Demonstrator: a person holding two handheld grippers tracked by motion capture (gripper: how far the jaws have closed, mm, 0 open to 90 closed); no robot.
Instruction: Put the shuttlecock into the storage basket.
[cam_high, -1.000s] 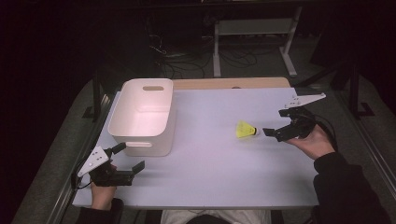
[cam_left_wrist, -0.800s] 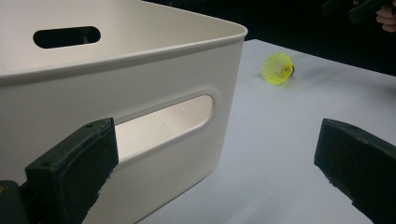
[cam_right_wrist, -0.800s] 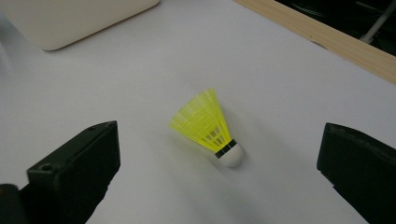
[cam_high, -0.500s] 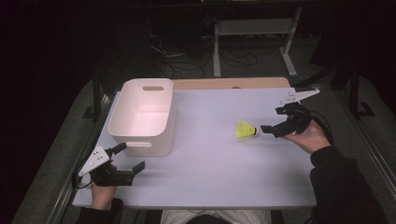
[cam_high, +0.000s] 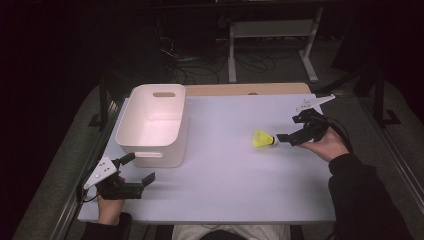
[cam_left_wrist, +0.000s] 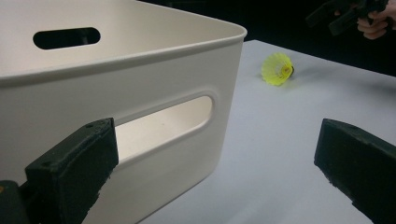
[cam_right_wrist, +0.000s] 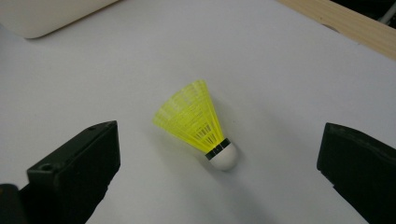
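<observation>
Closing in since a second ago, the right gripper in the high view now sits just beside the yellow shuttlecock lying on the white tabletop, while the left gripper stays spread near the white bin at the front left. From the left gripper view, both jaws stand wide apart, holding nothing, with the bin's handled wall close ahead. Along the right gripper view, the jaws gape on either side of the shuttlecock without touching it, its white cork end toward the camera.
</observation>
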